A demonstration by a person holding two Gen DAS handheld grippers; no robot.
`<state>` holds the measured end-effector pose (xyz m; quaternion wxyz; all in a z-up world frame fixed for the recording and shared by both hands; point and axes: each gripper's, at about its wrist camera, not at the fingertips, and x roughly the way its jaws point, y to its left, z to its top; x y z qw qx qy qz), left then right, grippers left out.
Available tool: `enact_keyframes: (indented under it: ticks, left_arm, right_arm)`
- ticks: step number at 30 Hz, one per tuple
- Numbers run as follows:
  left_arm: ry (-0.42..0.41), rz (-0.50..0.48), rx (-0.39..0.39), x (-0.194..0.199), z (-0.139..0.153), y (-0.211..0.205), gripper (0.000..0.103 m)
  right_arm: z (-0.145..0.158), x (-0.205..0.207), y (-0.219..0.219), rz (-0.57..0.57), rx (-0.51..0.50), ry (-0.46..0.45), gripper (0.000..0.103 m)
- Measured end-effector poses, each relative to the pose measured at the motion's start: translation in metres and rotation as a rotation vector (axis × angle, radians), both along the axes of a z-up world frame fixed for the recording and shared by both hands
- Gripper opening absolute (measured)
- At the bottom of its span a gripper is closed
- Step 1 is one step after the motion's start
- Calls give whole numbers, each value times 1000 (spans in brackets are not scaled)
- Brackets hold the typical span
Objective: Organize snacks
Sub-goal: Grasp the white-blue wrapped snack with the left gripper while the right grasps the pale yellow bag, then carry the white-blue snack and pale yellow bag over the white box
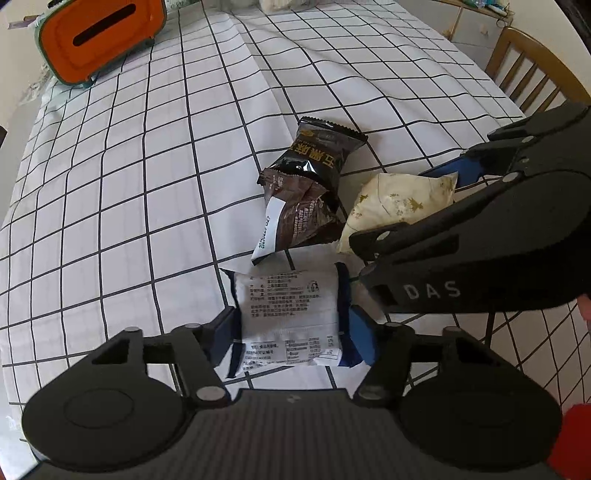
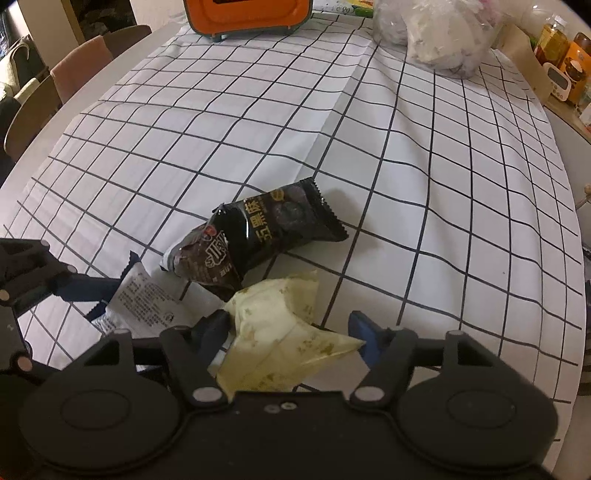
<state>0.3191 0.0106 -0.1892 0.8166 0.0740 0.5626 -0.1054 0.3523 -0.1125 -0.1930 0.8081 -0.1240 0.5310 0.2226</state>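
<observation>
A white snack packet (image 1: pixel 288 306) with small printed text lies on the checked tablecloth (image 1: pixel 147 184). My left gripper (image 1: pixel 293 332) is shut on it, one blue pad pressing each side. Right of it is a cream packet (image 1: pixel 399 203) with gold stars, and my right gripper (image 2: pixel 291 332) is shut on that cream packet (image 2: pixel 273 332). A black packet (image 1: pixel 317 155) and a brown packet (image 1: pixel 299 218) lie together just beyond both grippers, touched by neither. In the right wrist view the black packet (image 2: pixel 280 221) rests partly on the brown packet (image 2: pixel 203 254).
An orange box with a slot (image 1: pixel 99 37) stands at the far left end of the table. A full plastic bag (image 2: pixel 439 29) sits at the far right, with bottles (image 2: pixel 565 55) beside it. A wooden chair (image 1: pixel 524 70) stands at one side and other chairs (image 2: pixel 74 66) at the opposite side.
</observation>
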Motion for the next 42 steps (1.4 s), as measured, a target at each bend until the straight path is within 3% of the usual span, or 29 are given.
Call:
enact_keyframes:
  ticks: [11,25,42]
  left_arm:
    - [-10,38,-2,-3,1,1,55]
    - [2,129,-29,-13,11,18,55]
    - [-99,167,-45,-55,85,15,55]
  right_arm:
    - [9,-10,-9,-43,33,-8,46]
    - [32,-27,-34,-98,109,-14,45]
    - [102,-82,-70,-82,223,-64,45]
